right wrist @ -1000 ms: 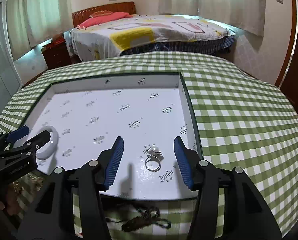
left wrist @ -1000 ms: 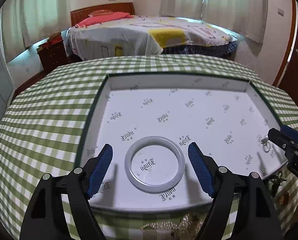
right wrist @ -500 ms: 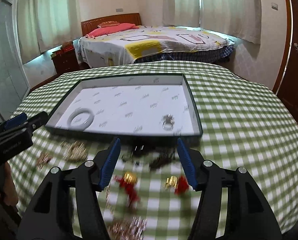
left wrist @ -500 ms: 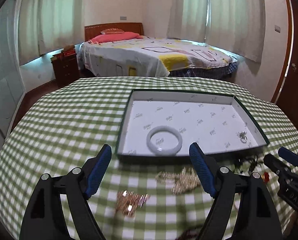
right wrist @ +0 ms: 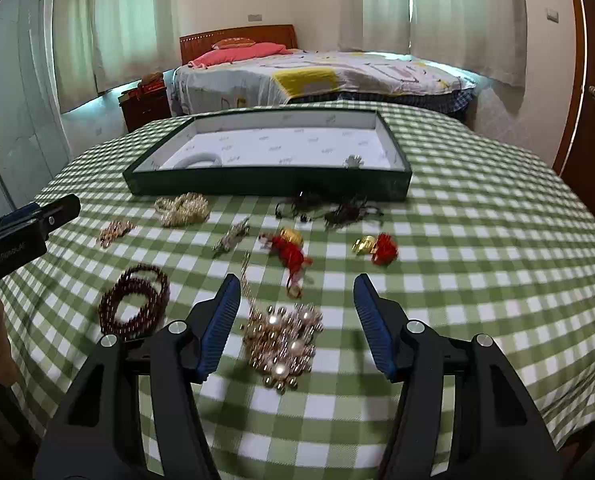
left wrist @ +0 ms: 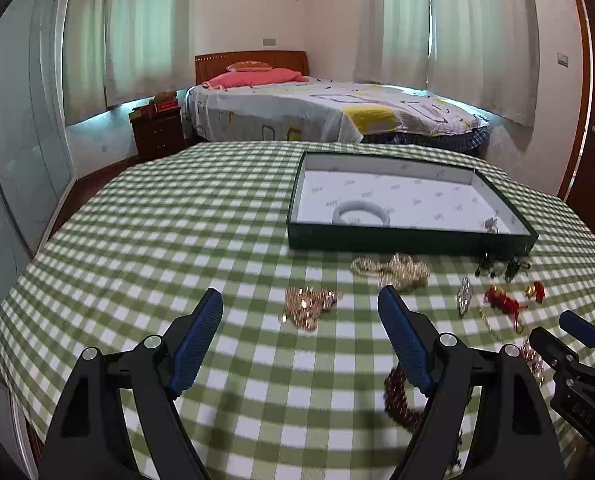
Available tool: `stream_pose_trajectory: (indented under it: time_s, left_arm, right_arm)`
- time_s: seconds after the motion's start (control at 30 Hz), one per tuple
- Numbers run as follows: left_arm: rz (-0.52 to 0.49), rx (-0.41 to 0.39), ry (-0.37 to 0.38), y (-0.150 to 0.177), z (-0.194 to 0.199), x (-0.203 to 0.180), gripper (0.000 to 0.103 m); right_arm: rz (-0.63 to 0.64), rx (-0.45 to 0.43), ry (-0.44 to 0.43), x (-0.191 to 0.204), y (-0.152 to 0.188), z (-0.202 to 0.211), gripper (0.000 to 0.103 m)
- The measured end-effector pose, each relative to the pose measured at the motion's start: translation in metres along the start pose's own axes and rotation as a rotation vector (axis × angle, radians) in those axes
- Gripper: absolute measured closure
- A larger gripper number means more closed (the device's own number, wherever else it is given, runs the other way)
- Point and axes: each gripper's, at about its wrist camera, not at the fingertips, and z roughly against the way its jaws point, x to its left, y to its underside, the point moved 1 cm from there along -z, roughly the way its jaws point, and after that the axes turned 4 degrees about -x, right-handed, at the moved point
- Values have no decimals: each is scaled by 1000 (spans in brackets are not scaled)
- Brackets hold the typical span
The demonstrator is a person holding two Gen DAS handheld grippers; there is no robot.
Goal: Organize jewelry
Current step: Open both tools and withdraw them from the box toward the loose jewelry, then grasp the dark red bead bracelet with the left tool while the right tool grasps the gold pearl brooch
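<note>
On the table (right wrist: pixel 477 216) a tray (right wrist: pixel 265 182) sits toward the far side, a bed (right wrist: pixel 317 72) behind it. In the tray a bangle (right wrist: pixel 199 159) lies at the left, a ring (right wrist: pixel 352 161) at the right. Before the tray, left to right, lie a pearl strand (right wrist: pixel 183 208), a brooch (right wrist: pixel 231 238) and two tasselled charms (right wrist: pixel 377 248). Nearer, a bead bracelet (right wrist: pixel 135 300) lies left of a beaded cluster (right wrist: pixel 283 340)

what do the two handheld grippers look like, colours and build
Both match: the left gripper and right gripper have matte black plastic arms forking into two fingers, each tipped with a ribbed blue pad. Round silver pivot screws sit on the arms. Seen from the side, the left gripper's black body carries small white lettering, too blurred to read.
</note>
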Motion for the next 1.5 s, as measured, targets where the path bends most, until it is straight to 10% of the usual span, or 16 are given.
stream_pose_trajectory:
  time_s: [0.43,0.83,1.5]
  left_arm:
    - [18,41,4,22,-1,0,26]
    - [1,57,45,25,-1,-13,25]
    - [-78,88,164,33,-4,-60,25]
  right_arm:
    - [27,73,20,5,14,-14,38]
    - [28,39,32,-1,12,-4,69]
    - [-33,-13,48,-26,5,7,69]
